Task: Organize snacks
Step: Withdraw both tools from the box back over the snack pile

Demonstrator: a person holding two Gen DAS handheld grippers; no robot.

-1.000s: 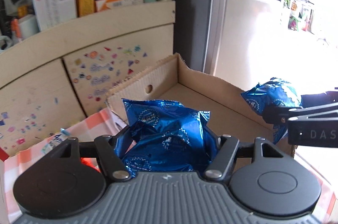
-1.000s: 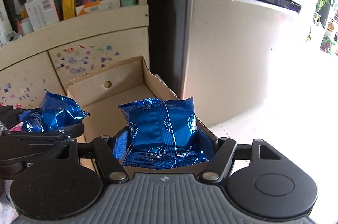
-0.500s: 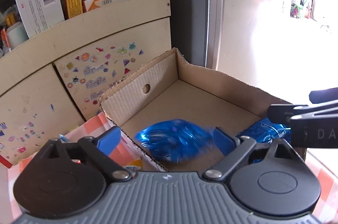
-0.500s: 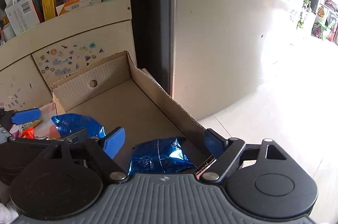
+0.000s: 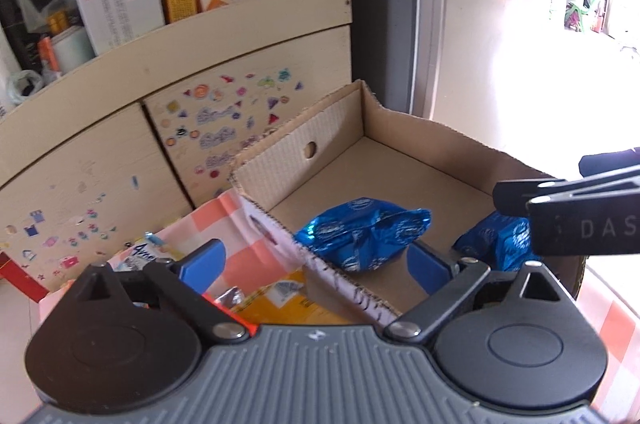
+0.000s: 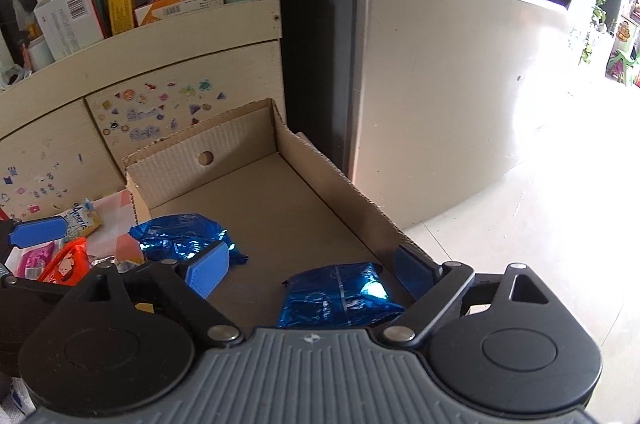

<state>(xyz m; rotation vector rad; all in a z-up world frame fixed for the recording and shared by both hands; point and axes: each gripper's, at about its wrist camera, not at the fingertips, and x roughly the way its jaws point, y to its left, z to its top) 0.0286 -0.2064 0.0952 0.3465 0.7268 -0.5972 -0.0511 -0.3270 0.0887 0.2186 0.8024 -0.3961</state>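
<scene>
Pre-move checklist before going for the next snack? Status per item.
1. Left gripper clear of its blue packet: ok, jaws opening, pads not pressing it.
2. Right gripper clear of its blue packet: ok, jaws opening, packet lies loose between them.
3. Both packets inside the cardboard box: ok, on the box floor.
4. Left gripper's fingers clear of the box wall: not ok, they straddle it.
5. More snacks within sight: ok, orange pouch and others lie on the checked cloth.
6. Room left in the box: ok, far half bare.
</scene>
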